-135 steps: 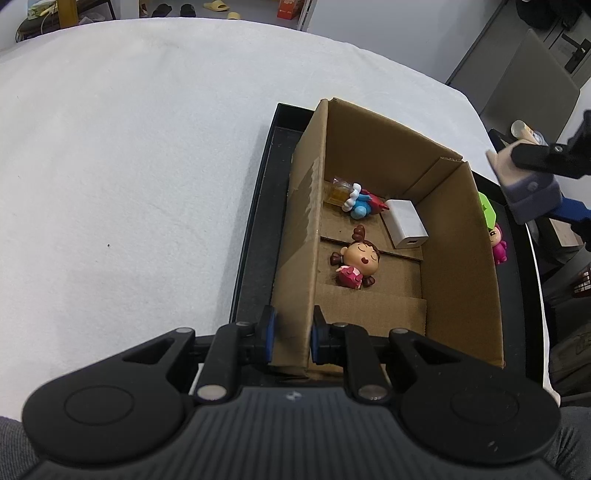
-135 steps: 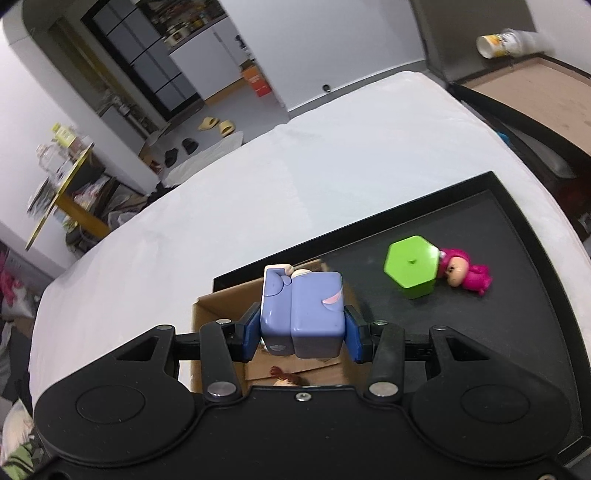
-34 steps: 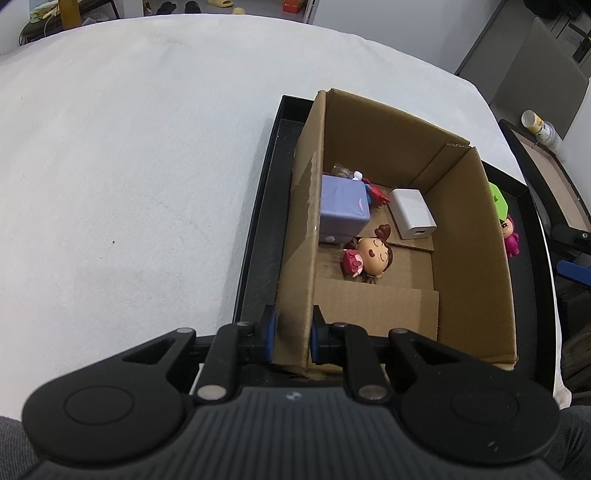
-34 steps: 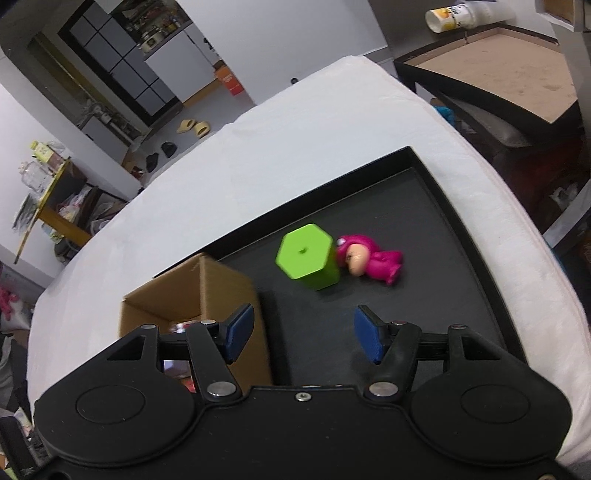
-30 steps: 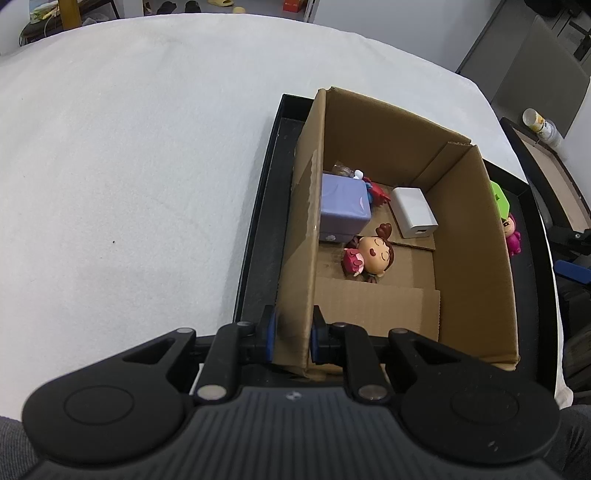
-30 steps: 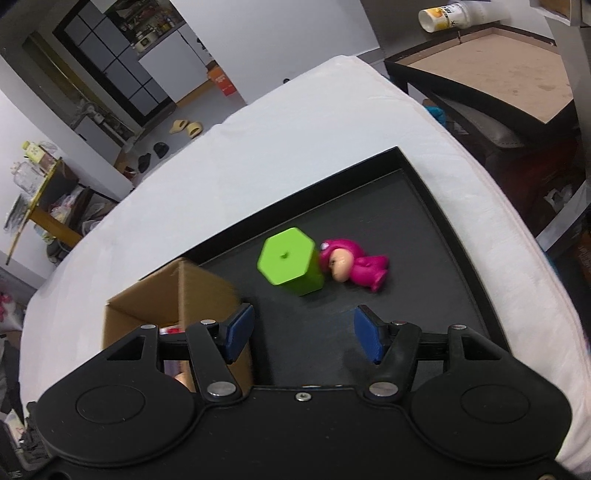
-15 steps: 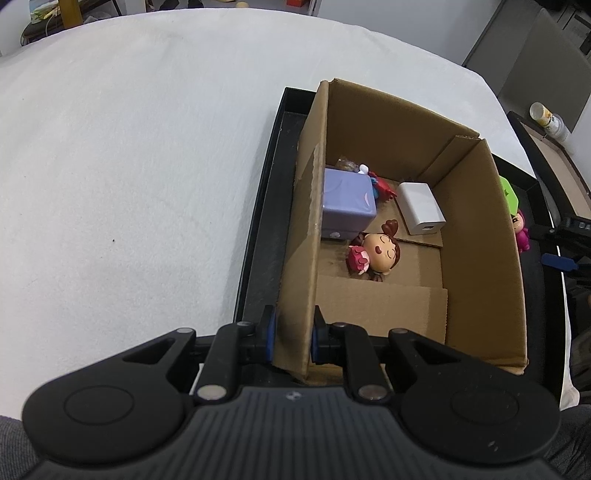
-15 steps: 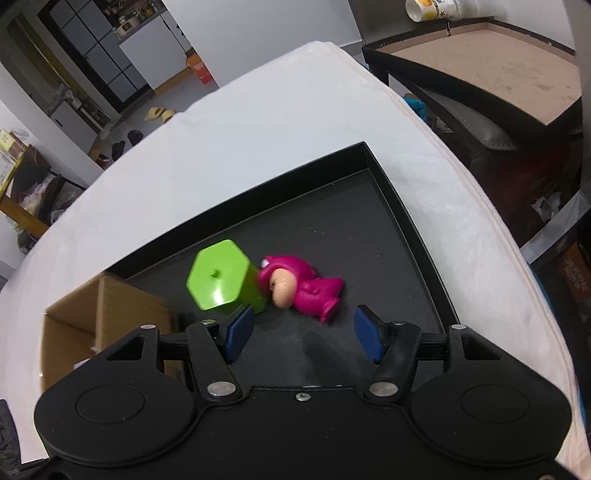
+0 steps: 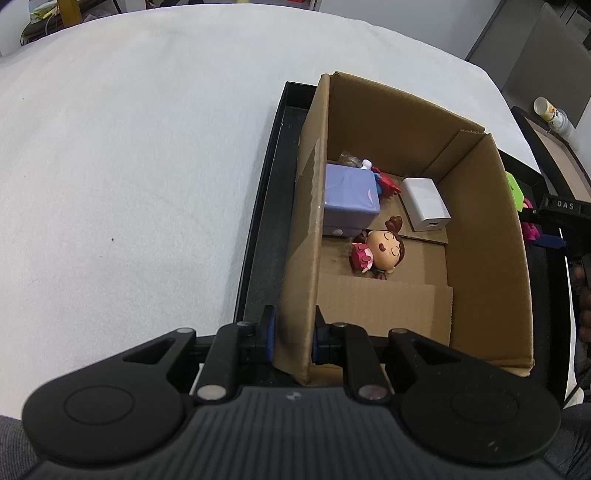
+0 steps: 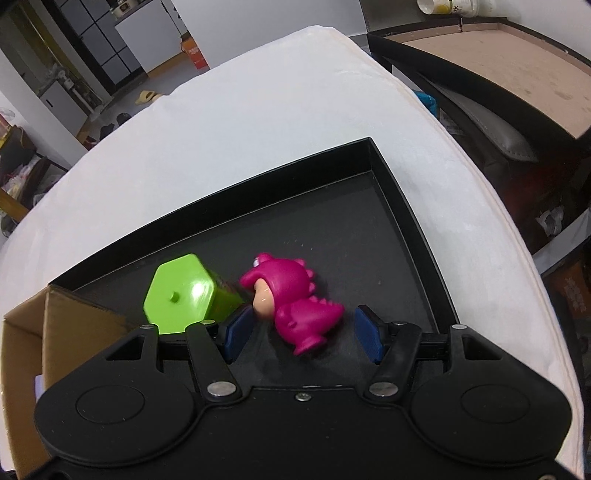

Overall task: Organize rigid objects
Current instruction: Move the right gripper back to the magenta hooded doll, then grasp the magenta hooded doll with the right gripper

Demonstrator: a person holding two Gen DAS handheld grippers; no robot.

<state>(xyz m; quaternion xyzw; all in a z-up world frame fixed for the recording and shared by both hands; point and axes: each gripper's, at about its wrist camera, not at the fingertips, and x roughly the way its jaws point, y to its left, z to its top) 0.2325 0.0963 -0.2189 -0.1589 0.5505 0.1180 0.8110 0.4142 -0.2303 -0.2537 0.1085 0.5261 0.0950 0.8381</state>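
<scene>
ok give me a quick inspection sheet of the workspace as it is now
surface: white cloth table bearing a black tray.
job's things: cardboard box on the tray holds a purple block, white charger and doll figure; green hexagon block and pink dinosaur figure lie on the tray.
clutter: nothing seen.
grippers: left gripper shut on the box wall; right gripper open around the dinosaur.
cables: nothing seen.
surroundings: side table with a cup, shoes on the floor.
</scene>
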